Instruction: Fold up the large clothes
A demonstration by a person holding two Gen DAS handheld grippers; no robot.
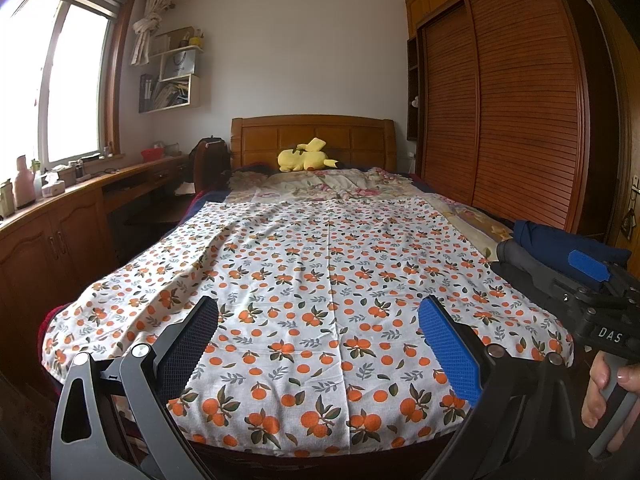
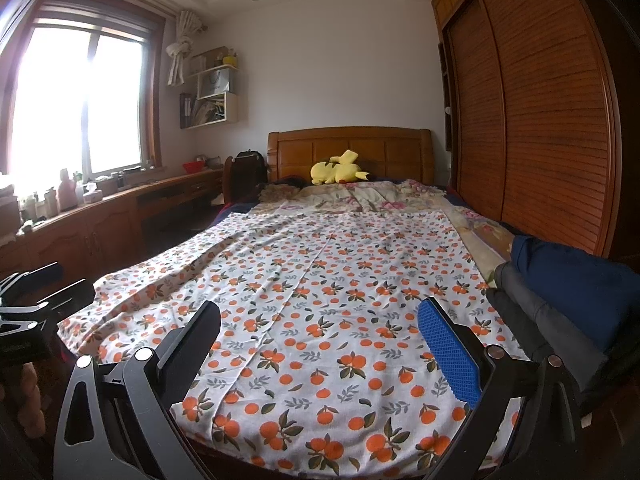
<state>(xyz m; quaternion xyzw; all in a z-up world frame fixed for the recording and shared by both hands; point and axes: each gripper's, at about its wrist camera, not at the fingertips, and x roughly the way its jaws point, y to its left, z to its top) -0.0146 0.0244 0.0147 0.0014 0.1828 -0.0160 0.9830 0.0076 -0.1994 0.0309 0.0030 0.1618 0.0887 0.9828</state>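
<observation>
A large white cloth printed with oranges lies spread flat over the bed, its near edge hanging at the foot. My left gripper hovers open above the near middle of the cloth, with nothing between its fingers. My right gripper is also open and empty, over the near part of the cloth a little further right. In the left wrist view, a hand holds the right gripper's handle at the far right. Neither gripper touches the cloth.
Folded navy and grey clothes sit at the bed's right edge. A floral quilt and a yellow plush toy lie by the wooden headboard. A slatted wardrobe stands right; a wooden counter runs along the left.
</observation>
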